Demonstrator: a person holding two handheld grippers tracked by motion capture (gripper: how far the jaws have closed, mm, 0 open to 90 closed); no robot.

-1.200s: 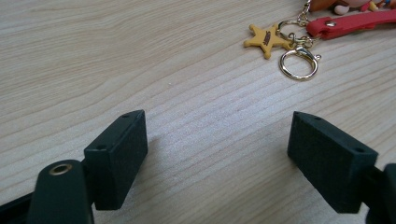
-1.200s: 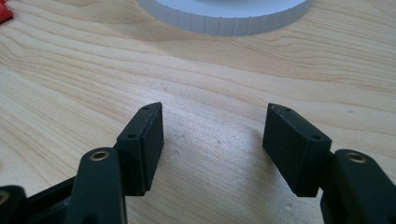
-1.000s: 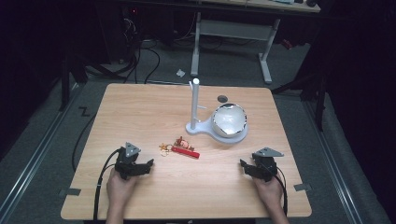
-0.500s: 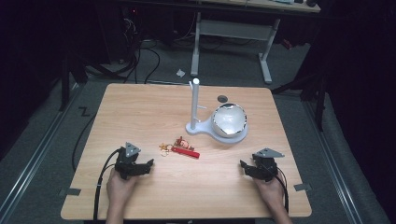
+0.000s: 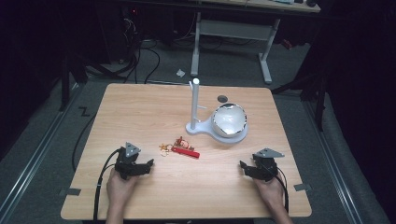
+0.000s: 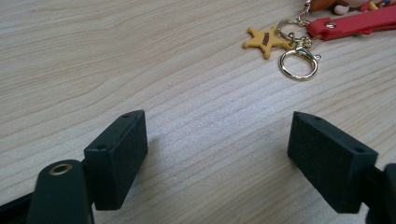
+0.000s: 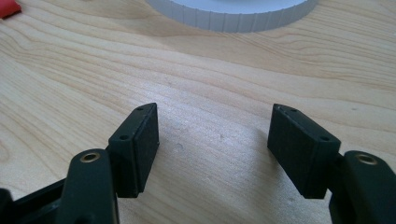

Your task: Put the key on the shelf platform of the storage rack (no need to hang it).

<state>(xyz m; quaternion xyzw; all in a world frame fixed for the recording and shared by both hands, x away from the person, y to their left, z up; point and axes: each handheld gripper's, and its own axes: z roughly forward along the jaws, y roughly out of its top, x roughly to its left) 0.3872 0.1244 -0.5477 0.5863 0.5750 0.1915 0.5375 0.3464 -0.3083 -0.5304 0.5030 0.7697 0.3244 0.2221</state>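
Nothing on the tabletop [image 5: 154, 107] has shifted since a second ago, and both hands rest where they were near its close edge; only the right tongs [image 5: 243, 166] have just been opening, with nothing between their jaws. Now those jaws stand wide apart over bare wood, and in the right gripper view the ribbed white base [image 7: 233, 11] of the stand [image 5: 194, 105] lies well ahead of them. Left tongs [image 5: 148, 164] are also spread wide and empty, low over the wood. Ahead of them and a little to the right lies the keychain [image 5: 180, 148]: a yellow star charm [image 6: 264, 40], a gold ring clasp [image 6: 298, 65] just beside it, and a red strap [image 6: 355, 24]. Beyond the keychain, a shiny globe [image 5: 229, 119] sits on the white base.
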